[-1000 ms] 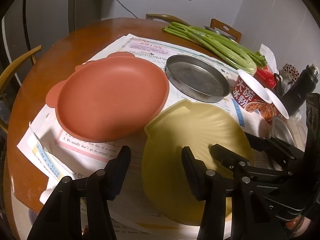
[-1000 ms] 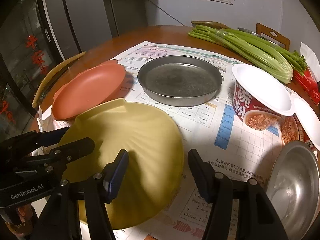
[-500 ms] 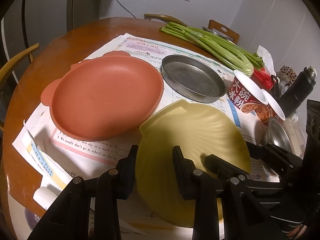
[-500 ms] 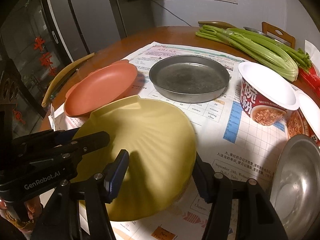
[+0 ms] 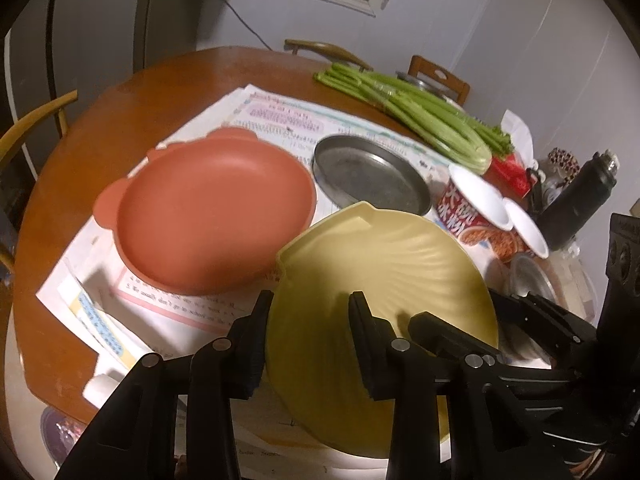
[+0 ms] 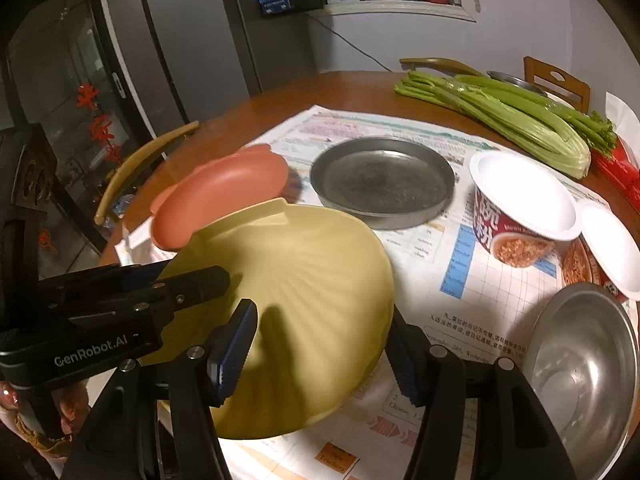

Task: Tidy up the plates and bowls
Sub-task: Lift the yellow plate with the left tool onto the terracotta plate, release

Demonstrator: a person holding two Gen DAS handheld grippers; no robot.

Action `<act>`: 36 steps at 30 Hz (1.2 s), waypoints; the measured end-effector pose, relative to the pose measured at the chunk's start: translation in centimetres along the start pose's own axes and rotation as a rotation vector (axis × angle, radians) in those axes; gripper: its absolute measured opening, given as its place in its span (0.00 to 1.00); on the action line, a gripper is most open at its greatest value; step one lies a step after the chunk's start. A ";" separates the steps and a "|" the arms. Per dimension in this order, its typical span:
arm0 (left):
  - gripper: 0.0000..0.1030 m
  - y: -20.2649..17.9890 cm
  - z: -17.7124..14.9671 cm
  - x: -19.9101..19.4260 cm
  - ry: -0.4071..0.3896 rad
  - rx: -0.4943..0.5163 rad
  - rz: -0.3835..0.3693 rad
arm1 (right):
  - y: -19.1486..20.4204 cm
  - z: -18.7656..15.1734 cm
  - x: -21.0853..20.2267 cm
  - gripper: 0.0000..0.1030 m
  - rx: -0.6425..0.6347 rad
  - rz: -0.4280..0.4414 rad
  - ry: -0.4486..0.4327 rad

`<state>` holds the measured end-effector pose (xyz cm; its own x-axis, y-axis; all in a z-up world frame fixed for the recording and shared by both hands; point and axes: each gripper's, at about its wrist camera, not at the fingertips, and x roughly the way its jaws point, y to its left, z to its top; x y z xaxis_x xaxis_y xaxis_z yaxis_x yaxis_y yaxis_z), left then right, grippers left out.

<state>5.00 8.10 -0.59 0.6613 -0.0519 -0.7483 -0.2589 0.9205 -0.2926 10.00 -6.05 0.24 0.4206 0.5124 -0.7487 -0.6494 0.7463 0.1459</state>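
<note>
Both wrist views close, angled down, sharing yellow plate [image 5: 384, 264]

Both claws are matte black plastic with chunky angular arms and shiny round silver screw heads. The right claw [image 6: 320, 344] has dark blue ribbed pads. At lower left of the right wrist view, the left claw [image 5: 308, 334] body reads "GenRobot.AI" in white lettering.
</note>
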 end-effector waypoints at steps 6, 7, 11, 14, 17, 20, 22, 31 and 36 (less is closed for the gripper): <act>0.37 0.8 1.2 -1.8 -0.042 -0.021 -0.027 | 1.3 1.3 -1.1 0.60 -0.027 -0.006 -0.045; 0.37 1.0 1.5 -2.1 -0.051 -0.029 -0.033 | 1.5 1.7 -1.2 0.60 -0.031 -0.006 -0.051; 0.37 2.0 2.7 -3.1 -0.085 -0.042 -0.031 | 2.4 3.3 -1.3 0.61 -0.057 0.006 -0.064; 0.37 2.7 3.7 -3.9 -0.108 -0.046 -0.029 | 3.2 4.8 -1.4 0.60 -0.078 0.012 -0.083; 0.37 3.6 4.7 -4.8 -0.142 -0.055 -0.029 | 4.2 6.2 -1.5 0.61 -0.100 0.015 -0.110; 0.37 4.4 5.6 -5.4 -0.162 -0.061 -0.023 | 5.4 7.6 -1.4 0.60 -0.121 0.013 -0.130; 0.37 4.9 6.2 -5.8 -0.176 -0.058 -0.012 | 6.0 8.4 -1.3 0.60 -0.130 0.017 -0.138; 0.38 7.6 7.5 -5.2 -0.182 -0.073 0.032 | 7.7 10.9 1.0 0.61 -0.152 0.042 -0.124; 0.38 8.9 7.3 -3.3 -0.138 -0.096 0.043 | 7.9 10.7 3.2 0.61 -0.152 0.056 -0.094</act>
<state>5.62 19.31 3.62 0.7367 0.0469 -0.6745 -0.3513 0.8790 -0.3225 13.04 6.02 5.90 0.4335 0.5942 -0.6775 -0.7591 0.6460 0.0809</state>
